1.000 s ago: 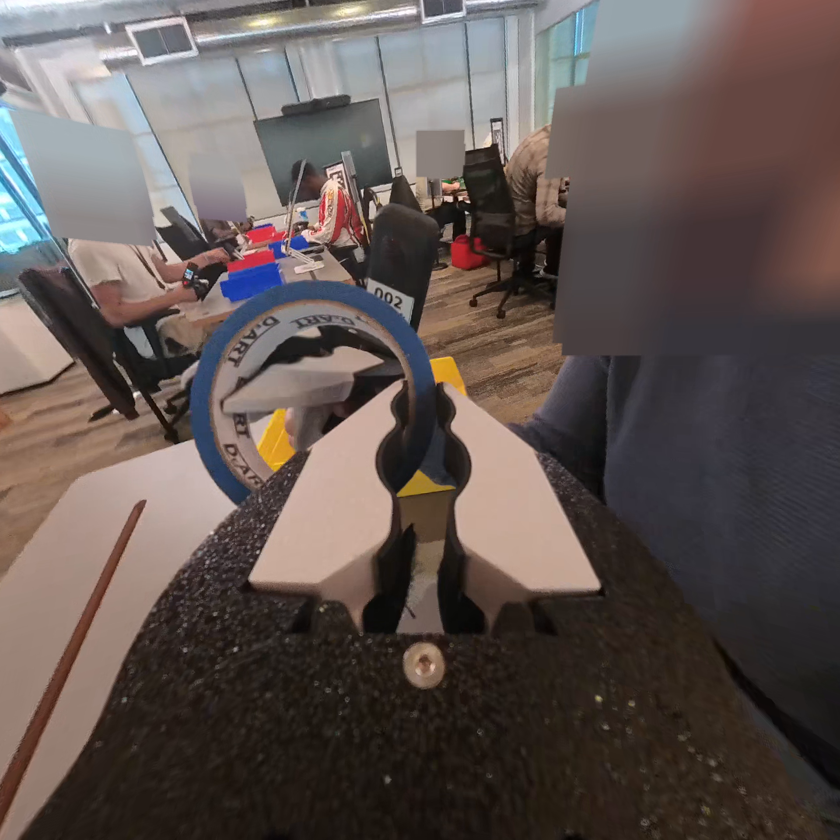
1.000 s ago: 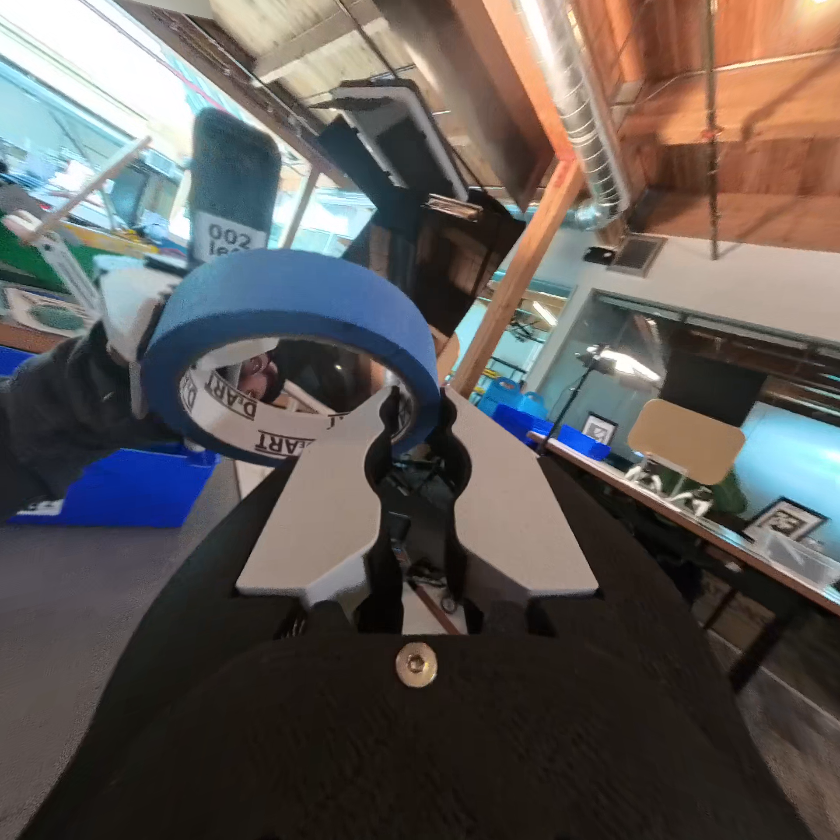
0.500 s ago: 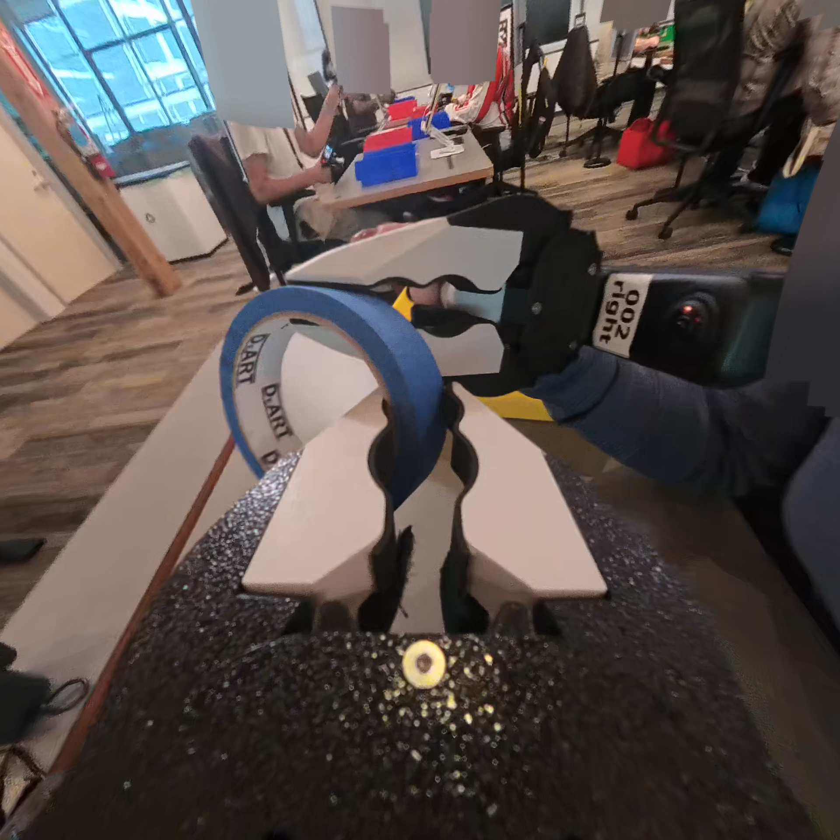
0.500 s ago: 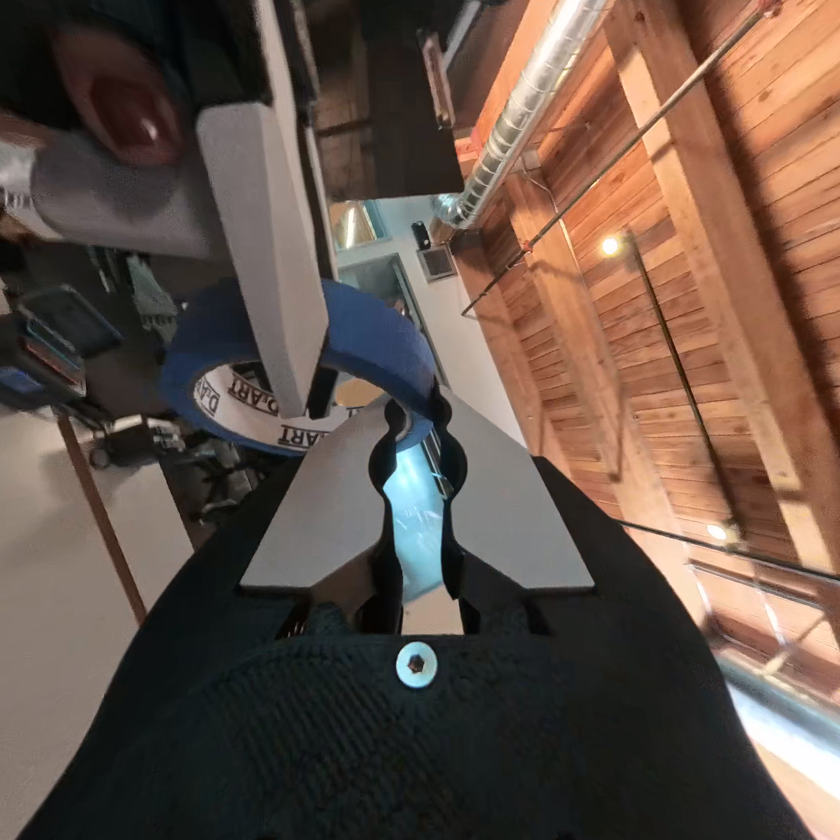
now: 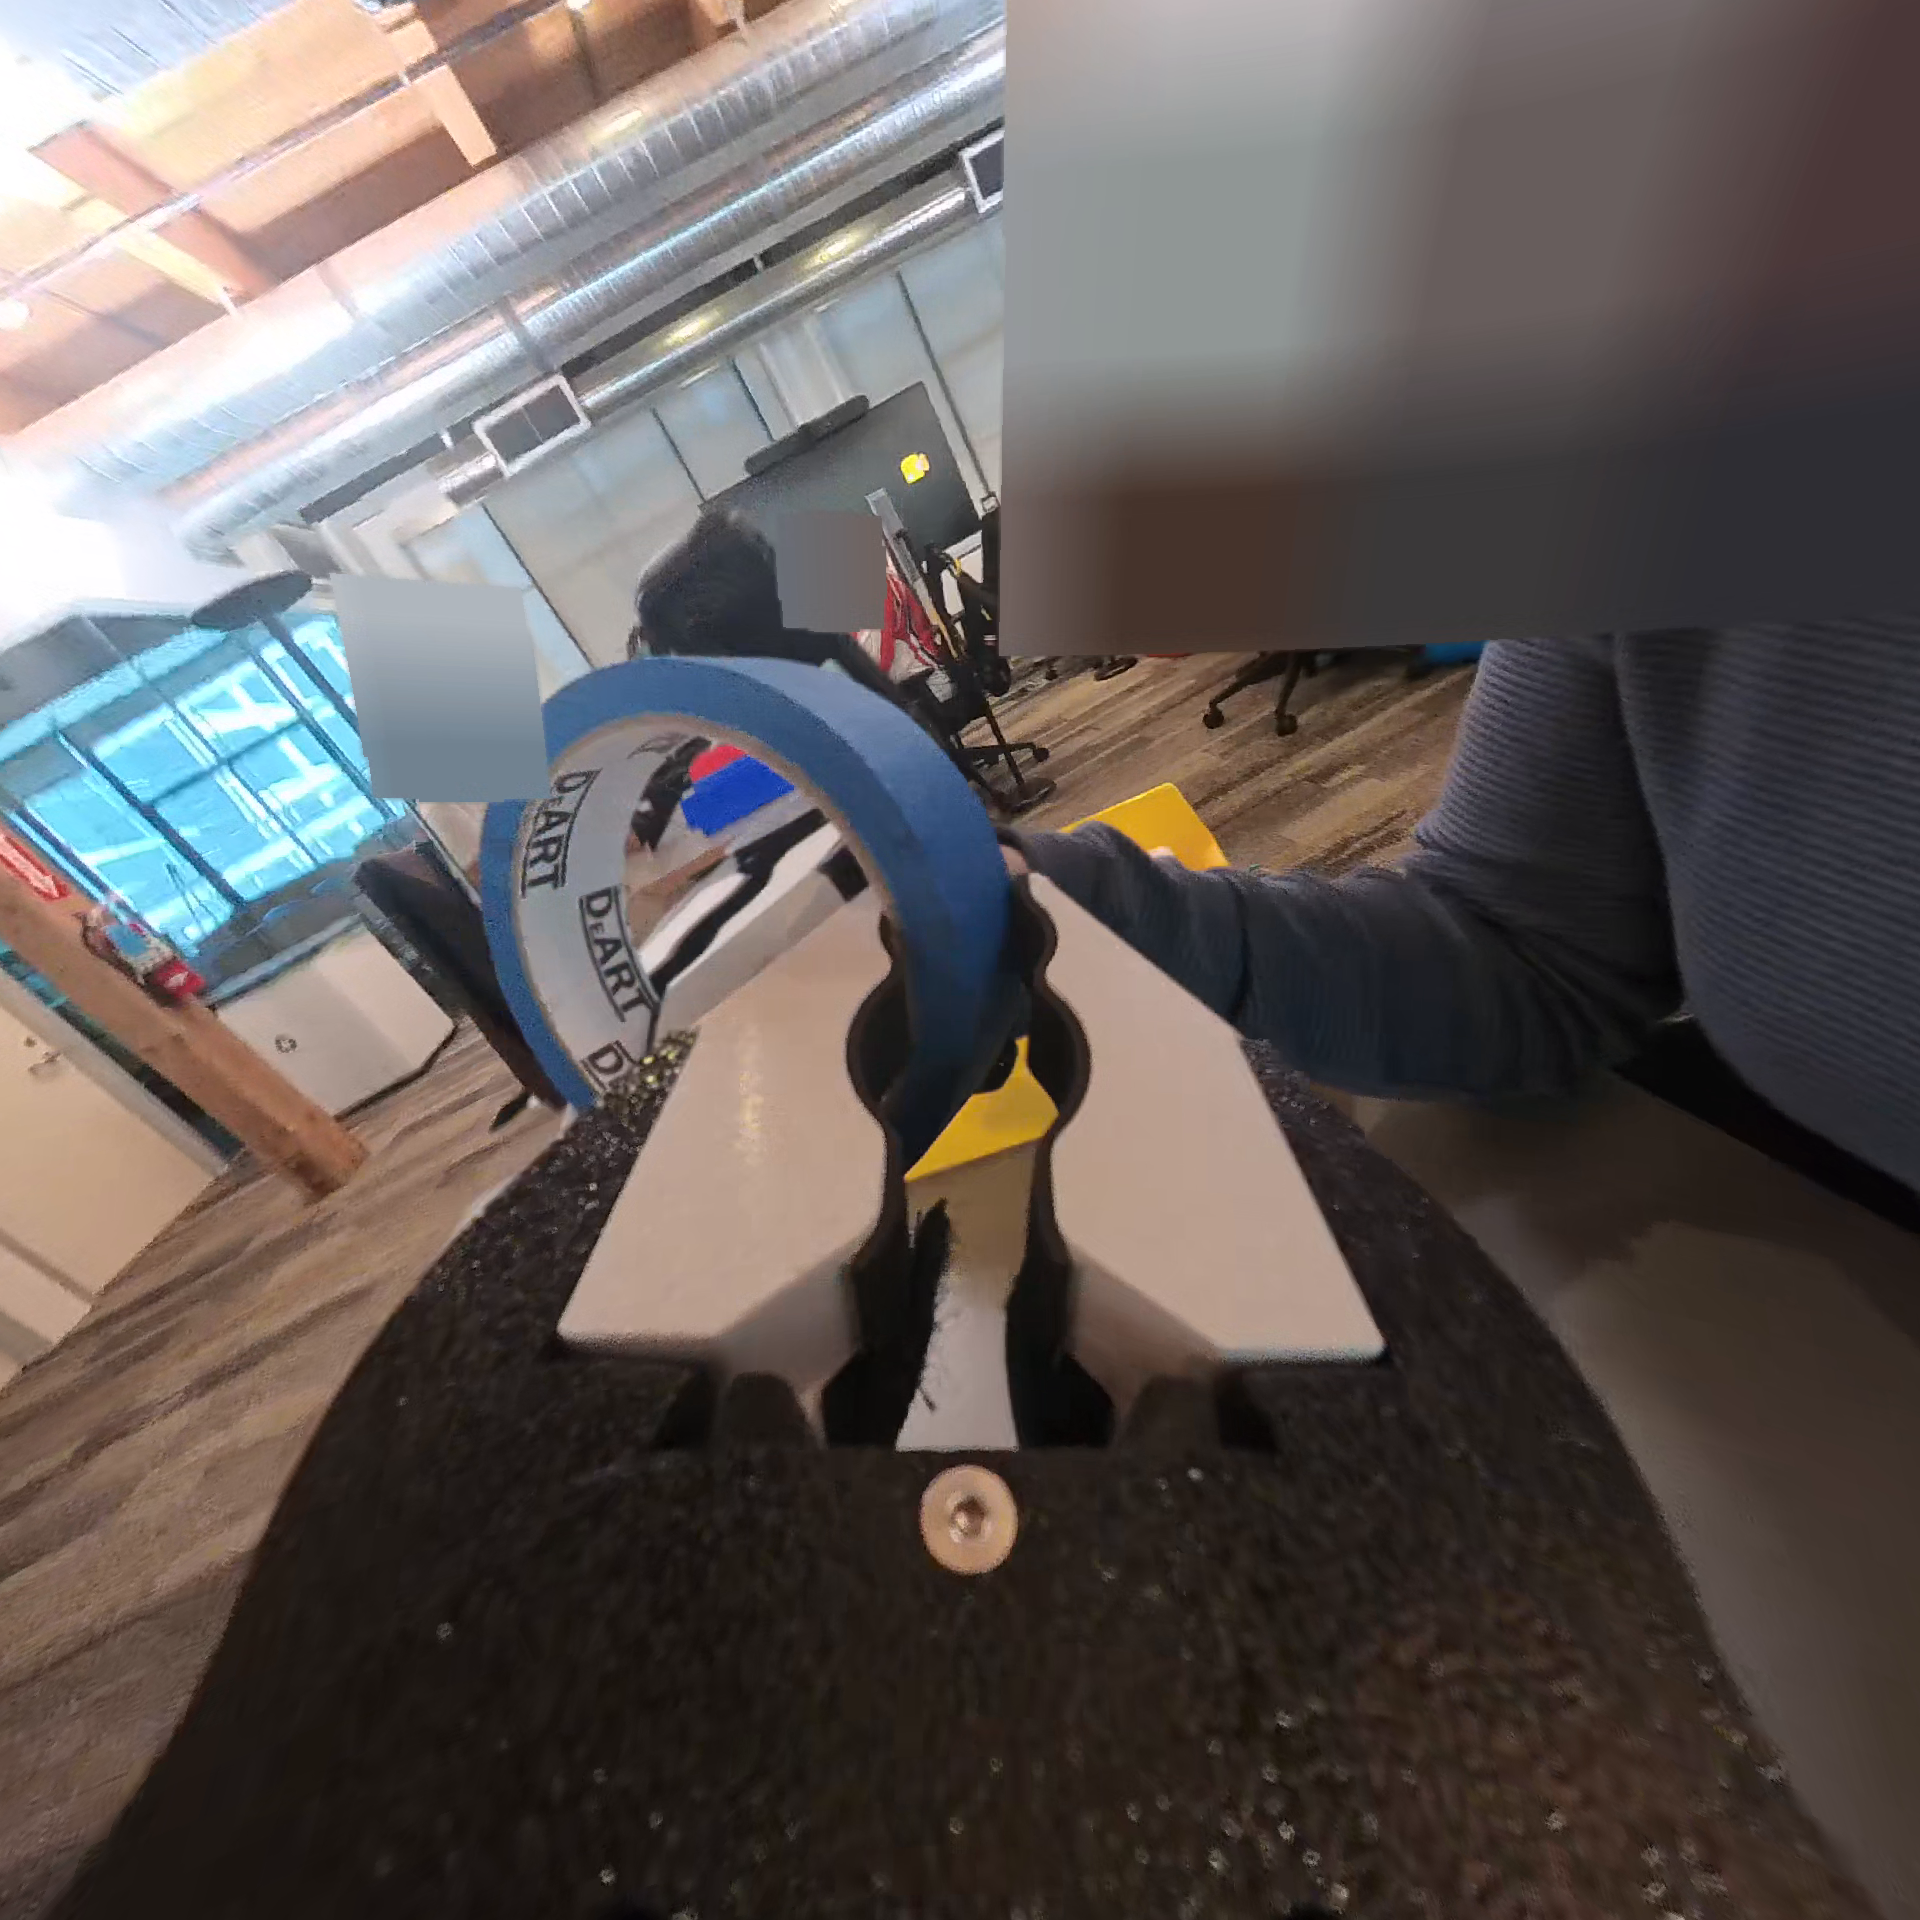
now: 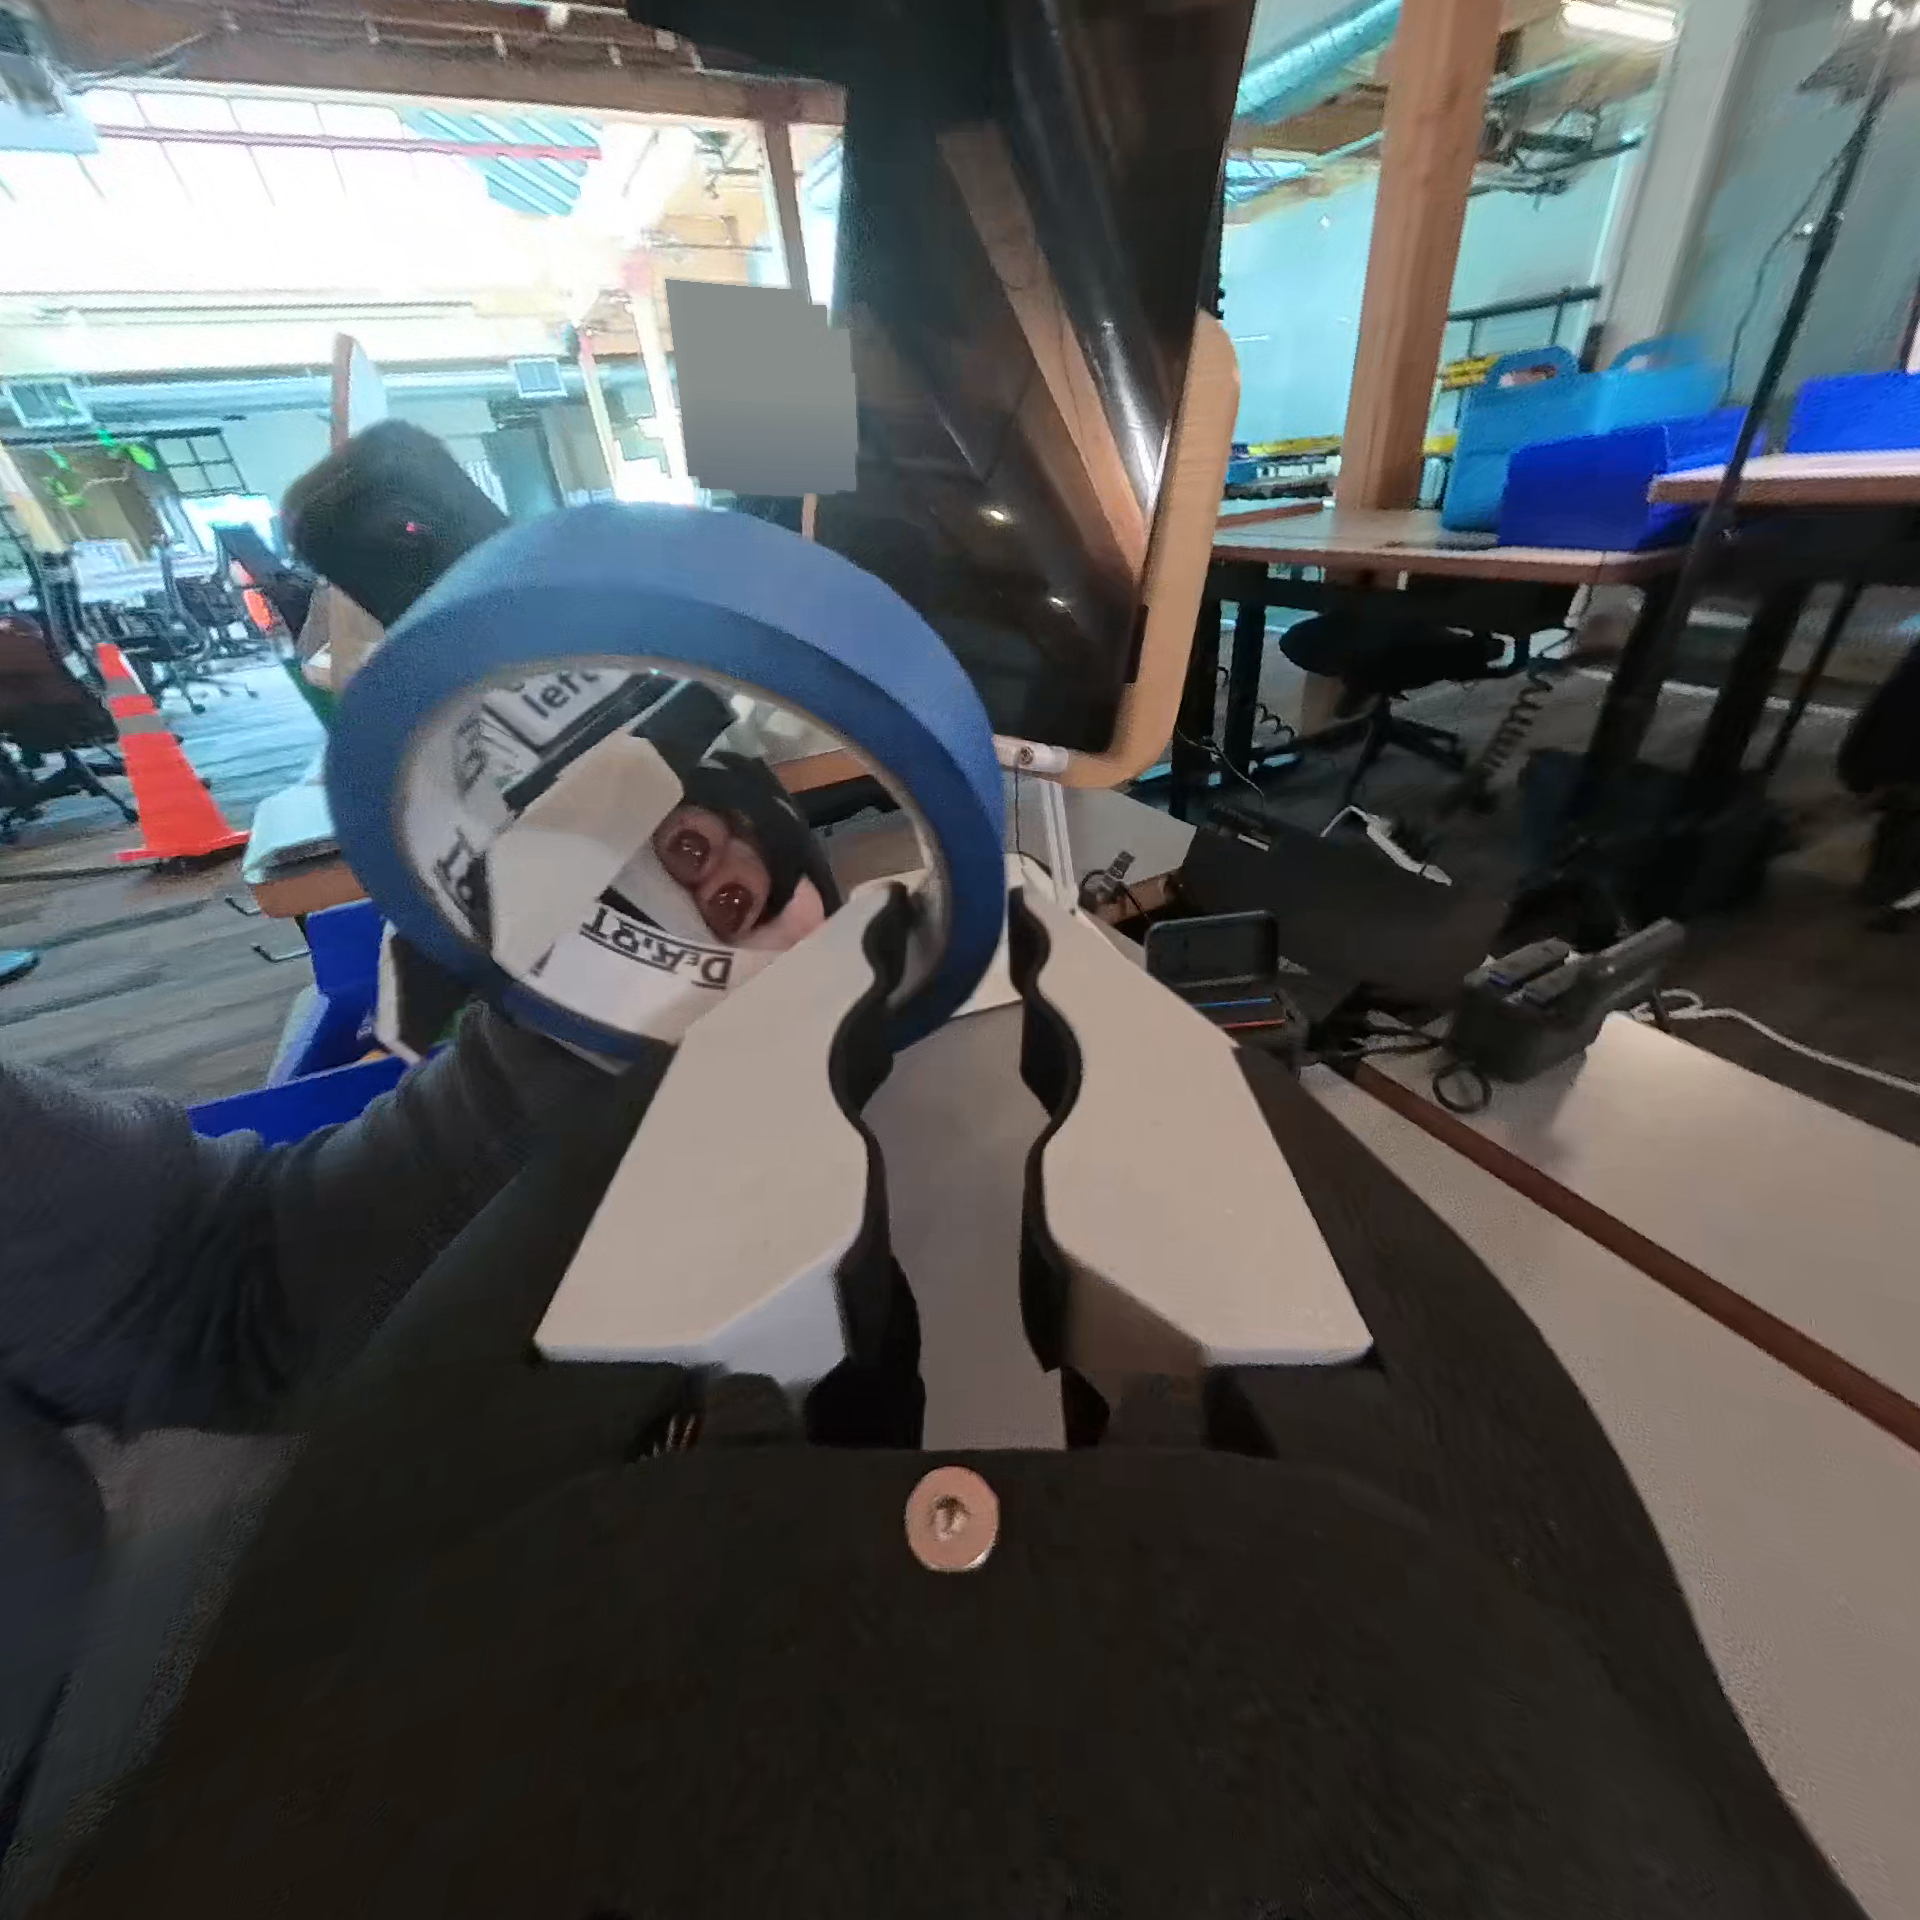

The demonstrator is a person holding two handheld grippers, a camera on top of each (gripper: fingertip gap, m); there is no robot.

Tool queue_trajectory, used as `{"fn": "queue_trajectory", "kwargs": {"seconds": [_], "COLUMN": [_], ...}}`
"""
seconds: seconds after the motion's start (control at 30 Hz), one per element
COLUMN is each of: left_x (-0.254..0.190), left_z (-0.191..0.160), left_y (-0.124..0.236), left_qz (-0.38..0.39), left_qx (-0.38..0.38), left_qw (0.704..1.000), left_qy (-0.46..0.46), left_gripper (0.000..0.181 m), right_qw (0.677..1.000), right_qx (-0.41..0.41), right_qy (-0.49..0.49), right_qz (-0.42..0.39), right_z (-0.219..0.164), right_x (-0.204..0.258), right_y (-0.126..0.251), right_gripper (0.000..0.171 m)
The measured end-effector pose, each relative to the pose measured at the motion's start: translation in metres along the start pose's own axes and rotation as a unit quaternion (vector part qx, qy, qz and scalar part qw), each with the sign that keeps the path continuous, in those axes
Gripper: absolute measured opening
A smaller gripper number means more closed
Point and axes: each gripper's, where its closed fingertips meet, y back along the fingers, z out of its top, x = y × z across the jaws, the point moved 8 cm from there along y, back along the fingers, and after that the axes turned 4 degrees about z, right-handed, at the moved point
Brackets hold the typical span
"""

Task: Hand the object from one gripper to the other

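Clamping the blue tape roll (image 5: 883,769) at frame centre, left gripper (image 5: 961,920) holds firm — right gripper (image 6: 951,906) sits a shade wider than before, pinch unclear — release looks near.

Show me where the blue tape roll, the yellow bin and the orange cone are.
blue tape roll (image 5: 883,758): left wrist view, on its outer blue band near the top.
yellow bin (image 5: 1153,826): left wrist view, on its visible upper corner.
orange cone (image 6: 171,790): right wrist view, on its lower orange body.
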Motion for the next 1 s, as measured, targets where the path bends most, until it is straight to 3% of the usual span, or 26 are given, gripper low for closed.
{"fn": "queue_trajectory", "kwargs": {"seconds": [0.1,0.2,0.27,0.37,0.47,0.53,0.67,0.73,0.83,0.93,1.0], "left_x": [0.005,0.015,0.018,0.020,0.015,0.014,0.001,-0.005,-0.005,0.005,0.014], "left_z": [-0.002,0.003,0.002,-0.010,-0.013,-0.014,-0.005,0.001,-0.001,-0.003,0.000], "left_y": [0.003,0.010,0.012,0.008,0.005,0.005,0.003,0.003,0.002,0.004,0.007], "left_qz": [0.009,0.021,0.016,0.037,0.010,0.025,0.008,-0.016,-0.018,0.013,0.049], "left_qx": [0.022,0.010,0.017,0.082,0.105,0.113,0.072,0.041,0.052,0.062,0.049], "left_qw": [0.998,0.989,0.981,0.976,0.977,0.984,0.997,0.999,0.998,0.995,0.991], "left_qy": [0.056,0.149,0.192,0.199,0.186,0.135,0.018,-0.010,0.007,0.082,0.113], "left_gripper": [0.017,0.057,0.065,0.051,0.025,0.018,0.015,0.015,0.014,0.021,0.047], "right_qw": [0.999,0.980,0.939,0.848,0.809,0.849,0.956,0.985,0.998,0.989,0.965], "right_qx": [-0.013,-0.006,0.022,0.038,0.042,0.007,-0.017,-0.016,-0.032,-0.045,-0.018], "right_qy": [0.045,0.177,0.309,0.503,0.550,0.487,0.252,0.141,0.054,0.115,0.212], "right_qz": [-0.028,-0.090,-0.147,-0.164,-0.203,-0.205,-0.150,-0.098,-0.005,-0.076,-0.154], "right_z": [0.002,0.005,0.004,-0.002,-0.003,0.001,0.005,0.001,-0.002,0.002,0.003], "right_x": [-0.002,0.000,0.006,0.025,0.028,0.025,0.006,0.000,0.001,-0.003,-0.003], "right_y": [0.003,0.011,0.011,0.003,-0.004,-0.005,-0.007,-0.009,-0.011,-0.006,-0.002], "right_gripper": [0.013,0.009,0.009,0.008,0.009,0.017,0.057,0.054,0.011,0.010,0.010]}}
